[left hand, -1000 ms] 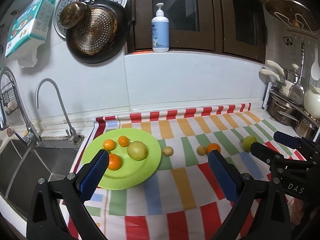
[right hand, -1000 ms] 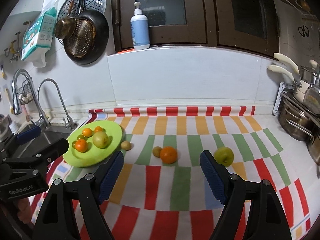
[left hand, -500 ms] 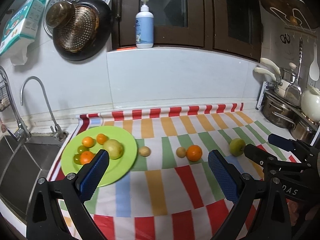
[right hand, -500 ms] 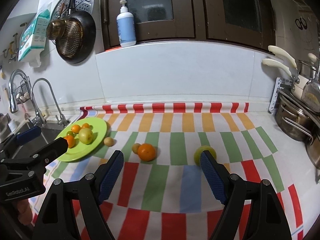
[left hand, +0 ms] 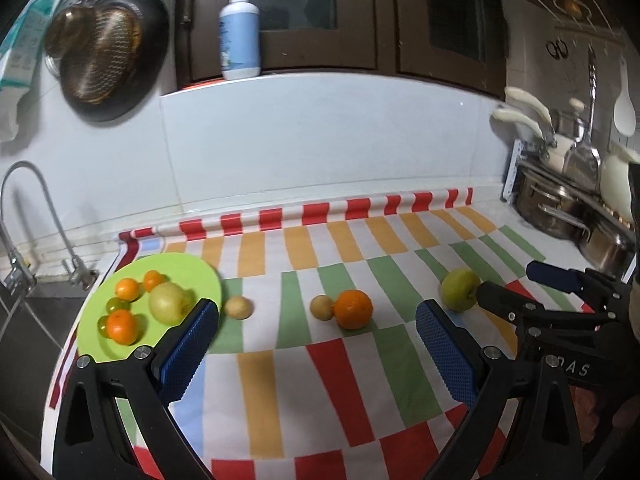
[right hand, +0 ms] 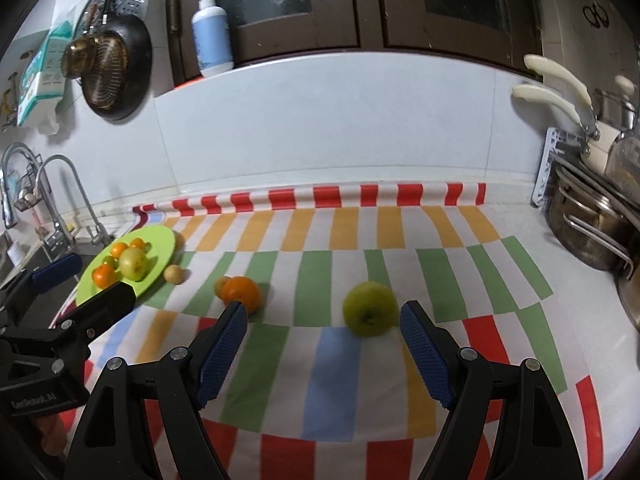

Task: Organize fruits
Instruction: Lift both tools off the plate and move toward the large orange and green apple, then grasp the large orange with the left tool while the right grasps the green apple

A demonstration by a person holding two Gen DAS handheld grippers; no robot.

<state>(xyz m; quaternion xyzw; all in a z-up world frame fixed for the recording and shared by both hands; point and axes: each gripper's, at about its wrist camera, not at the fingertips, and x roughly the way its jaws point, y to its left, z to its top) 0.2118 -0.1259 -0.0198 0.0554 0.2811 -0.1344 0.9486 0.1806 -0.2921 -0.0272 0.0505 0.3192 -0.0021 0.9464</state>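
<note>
Kitchen table [right hand: 512, 216], white, covered by a striped cloth [right hand: 320, 360] in red, orange, green and blue; tiled wall behind.

Right hand-held gripper [right hand: 322, 316]: jaws spread, nothing grasped. Green apple [right hand: 370, 308] lies just ahead, between the blue pads [right hand: 424, 354], nearer the right one, not touched.

Left hand-held gripper [left hand: 316, 320]: jaws spread, nothing grasped. Orange [left hand: 353, 309] rests ahead of the gap, with a small yellowish fruit [left hand: 322, 307] touching its left side. Another small yellowish fruit [left hand: 239, 307] lies just beyond the left pad.

Green plate [left hand: 180, 268], ahead and left of the left hand-held gripper: holds three small oranges, one pale apple [left hand: 168, 302] and small green fruits.

Sink taps [right hand: 60, 200] far left; steel pots [right hand: 588, 232] far right.
</note>
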